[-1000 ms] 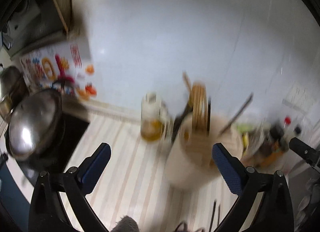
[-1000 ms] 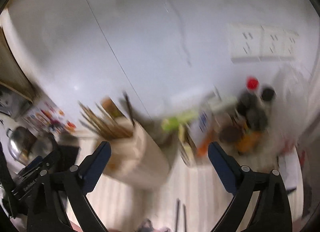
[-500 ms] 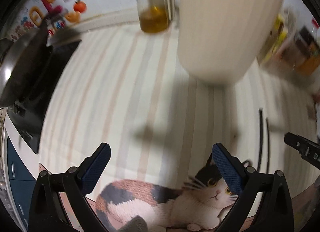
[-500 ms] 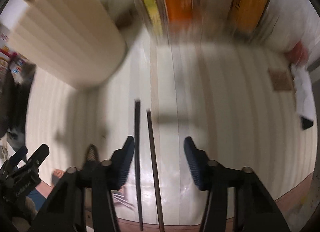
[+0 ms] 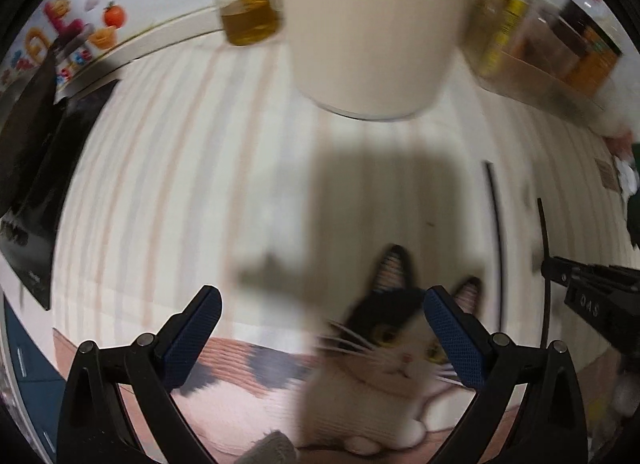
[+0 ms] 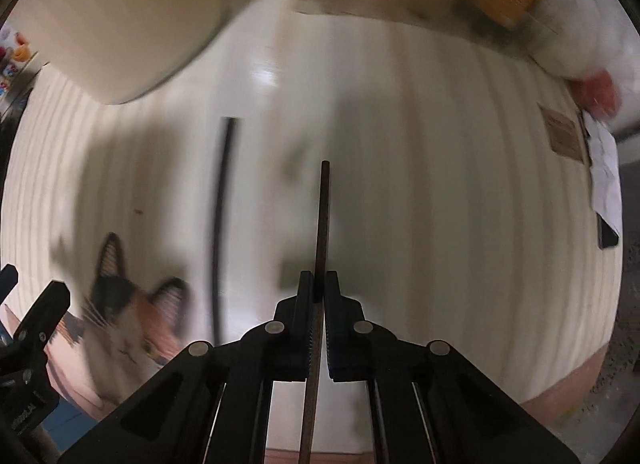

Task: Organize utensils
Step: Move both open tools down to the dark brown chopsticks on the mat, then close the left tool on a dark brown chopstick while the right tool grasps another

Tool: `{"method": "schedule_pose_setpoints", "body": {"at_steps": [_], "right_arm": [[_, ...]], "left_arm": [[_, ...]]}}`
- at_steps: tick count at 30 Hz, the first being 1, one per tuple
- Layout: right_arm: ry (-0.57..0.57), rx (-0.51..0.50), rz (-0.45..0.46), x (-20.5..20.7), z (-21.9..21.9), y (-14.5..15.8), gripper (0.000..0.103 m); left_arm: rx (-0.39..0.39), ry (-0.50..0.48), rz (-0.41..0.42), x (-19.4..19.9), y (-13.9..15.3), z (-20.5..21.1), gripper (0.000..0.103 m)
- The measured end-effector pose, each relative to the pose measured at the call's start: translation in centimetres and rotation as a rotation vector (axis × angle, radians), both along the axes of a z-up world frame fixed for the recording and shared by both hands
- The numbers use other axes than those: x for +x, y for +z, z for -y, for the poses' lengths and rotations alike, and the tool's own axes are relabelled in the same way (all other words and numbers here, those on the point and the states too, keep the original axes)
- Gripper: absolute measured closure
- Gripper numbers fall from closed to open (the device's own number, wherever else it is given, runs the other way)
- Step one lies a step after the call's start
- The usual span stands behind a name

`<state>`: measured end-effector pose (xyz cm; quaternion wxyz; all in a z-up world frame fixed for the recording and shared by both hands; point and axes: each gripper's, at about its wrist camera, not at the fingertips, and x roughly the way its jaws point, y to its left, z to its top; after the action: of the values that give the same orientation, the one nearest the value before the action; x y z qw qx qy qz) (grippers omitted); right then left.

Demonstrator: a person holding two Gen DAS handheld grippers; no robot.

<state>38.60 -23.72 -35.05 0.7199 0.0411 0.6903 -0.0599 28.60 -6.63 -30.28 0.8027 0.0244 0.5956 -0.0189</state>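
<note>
Two chopsticks lie side by side on the striped cream counter (image 6: 440,183). My right gripper (image 6: 319,278) points down at the brown chopstick (image 6: 323,215); its jaws are closing and the pads press the stick between them. The black chopstick (image 6: 221,223) lies loose just to the left. My left gripper (image 5: 320,296) hangs open with nothing between its fingers, above a cat-print mat (image 5: 380,376). A cream ribbed utensil holder (image 5: 372,23) stands at the back of the counter; its contents are out of frame. In the left wrist view both sticks, black (image 5: 496,232) and brown (image 5: 545,232), show at the right.
A glass jar of amber oil (image 5: 250,11) stands left of the holder. Seasoning boxes and bottles (image 5: 560,43) crowd the back right. A black stove (image 5: 36,167) borders the counter's left side. A white paper (image 6: 604,175) lies at the right edge.
Both grippers dropped from facing the wall to pointing down at the counter. The right jaws went from wide open to shut on the brown chopstick. The left jaws stayed open.
</note>
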Motion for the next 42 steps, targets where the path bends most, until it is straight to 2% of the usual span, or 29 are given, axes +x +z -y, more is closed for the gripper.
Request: {"method": "schedule_pose_setpoints", "body": {"at_steps": [5,11,13,15,16,17,18,19,23,27,35,39,42], "right_arm": [[-0.044,-0.018,-0.025,-0.9,5.1,0.0,0.098],[-0.054,0.044,-0.025,-1.5,9.5,-0.4,0.098],[-0.053,0.064,-0.028,-1.6,10.2,-0.6,0.098],[-0.053,0.078,-0.027,-1.6,11.0,-0.5,0.098],[-0.055,0.088,-0.026,-1.6,11.4,-0.5,0.098],[-0.059,0.098,-0.025,-1.6,11.9,-0.6,0.098],[-0.062,0.104,-0.024,-1.8,12.0,-0.7,0.098],[-0.066,0.113,-0.024,-1.6,12.4,-0.8,0.098],[-0.083,0.133,-0.018,-1.7,13.9,-0.8,0.098],[-0.077,0.119,-0.017,-1.6,14.6,-0.5,0.098],[0.020,0.245,-0.055,-1.0,8.4,-0.8,0.098],[0.095,0.191,-0.069,-0.4,6.8,-0.7,0.098],[0.103,0.197,-0.087,-0.1,7.1,-0.7,0.098]], "left_arm": [[-0.006,-0.071,-0.005,-0.9,-0.1,4.8,0.000],[-0.003,-0.142,-0.032,-0.2,-1.2,11.0,0.001],[0.005,-0.161,-0.033,0.3,-1.5,12.3,0.004],[0.023,-0.173,-0.040,1.0,-2.0,13.3,0.024],[0.025,-0.177,-0.046,1.2,-2.3,13.8,0.030],[0.030,-0.181,-0.055,1.4,-2.7,14.2,0.041],[0.034,-0.183,-0.059,1.6,-2.9,14.4,0.059],[0.035,-0.183,-0.071,1.7,-3.3,14.5,0.064],[0.013,-0.186,-0.061,1.7,-3.1,14.3,0.098],[0.052,-0.167,-0.059,0.9,-3.1,12.1,0.098],[0.075,-0.020,-0.096,-1.3,-3.2,3.6,0.098],[0.041,0.016,-0.100,-1.3,-3.2,2.0,0.098],[0.049,0.010,-0.093,-0.6,-3.2,1.8,0.098]]}}
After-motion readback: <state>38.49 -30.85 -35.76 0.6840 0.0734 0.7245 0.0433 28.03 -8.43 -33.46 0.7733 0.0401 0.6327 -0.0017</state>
